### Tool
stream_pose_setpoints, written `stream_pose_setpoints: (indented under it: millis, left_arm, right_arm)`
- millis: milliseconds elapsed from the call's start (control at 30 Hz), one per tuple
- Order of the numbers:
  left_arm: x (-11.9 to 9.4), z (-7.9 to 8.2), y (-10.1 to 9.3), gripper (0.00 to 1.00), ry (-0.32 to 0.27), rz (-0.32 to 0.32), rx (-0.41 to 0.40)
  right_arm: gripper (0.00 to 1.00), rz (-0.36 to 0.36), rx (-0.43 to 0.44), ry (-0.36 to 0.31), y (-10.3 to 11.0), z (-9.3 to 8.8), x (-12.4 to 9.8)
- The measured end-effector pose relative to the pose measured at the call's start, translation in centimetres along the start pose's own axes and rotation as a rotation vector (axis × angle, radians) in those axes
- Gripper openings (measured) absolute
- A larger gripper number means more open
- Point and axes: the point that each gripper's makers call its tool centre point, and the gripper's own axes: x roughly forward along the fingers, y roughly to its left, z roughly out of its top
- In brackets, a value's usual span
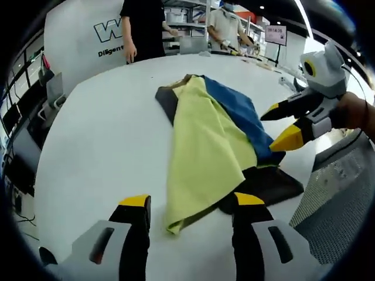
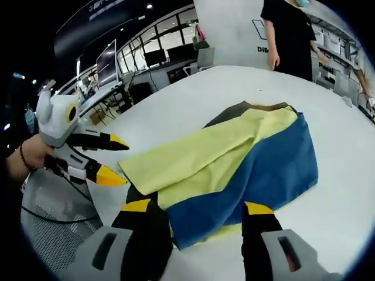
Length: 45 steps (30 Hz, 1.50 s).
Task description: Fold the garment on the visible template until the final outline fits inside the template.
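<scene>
Both grippers' jaws are hanging open and empty over a limp, light yellow-and-blue garment (image 1: pixel 211 146); its edges are offering the likeliest hold.

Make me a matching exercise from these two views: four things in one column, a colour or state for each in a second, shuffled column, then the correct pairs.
Things
1. yellow-and-blue fabric garment
2. dark flat template under the garment
3. white round table
4. left gripper

States
A. jaws open, nothing between them
B. partly covered, dark corners showing
C. folded over, yellow layer over blue
D. bears the garment and template

Pairs: 1-C, 2-B, 3-D, 4-A
</scene>
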Motion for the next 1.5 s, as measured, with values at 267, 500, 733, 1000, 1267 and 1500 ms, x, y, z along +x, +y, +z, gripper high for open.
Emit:
stream_pose_setpoints:
  millis: [267, 500, 733, 1000, 1267, 1500]
  left_arm:
    - [0.2, -0.9, 0.2, 0.37, 0.027, 0.005, -0.007]
    - [0.5, -1.4, 0.1, 0.32, 0.047, -0.004, -0.006]
    - [0.5, -1.6, 0.5, 0.24, 0.054, 0.007, 0.011]
    - [0.6, -1.7, 0.2, 0.06, 0.052, -0.004, 0.014]
    - [0.0, -1.2, -0.1, 0.04, 0.042, -0.005, 0.040]
    - [-0.6, -1.0, 0.5, 0.04, 0.026, 0.005, 0.014]
  right_arm:
    - [0.46, 0.030, -0.082, 0.043, 1.2, -0.6, 0.7]
    - [0.37, 0.049, -0.186, 0.080, 1.6, -1.3, 1.3]
    - [0.17, 0.032, -0.260, 0.107, 1.4, -1.7, 1.6]
    - [0.00, 0.006, -0.285, 0.116, 0.9, -2.0, 1.7]
    - [0.00, -0.004, -0.255, 0.085, 0.5, -1.1, 0.9]
    - [0.00, -0.031, -0.251, 0.063, -0.1, 0.0, -0.1]
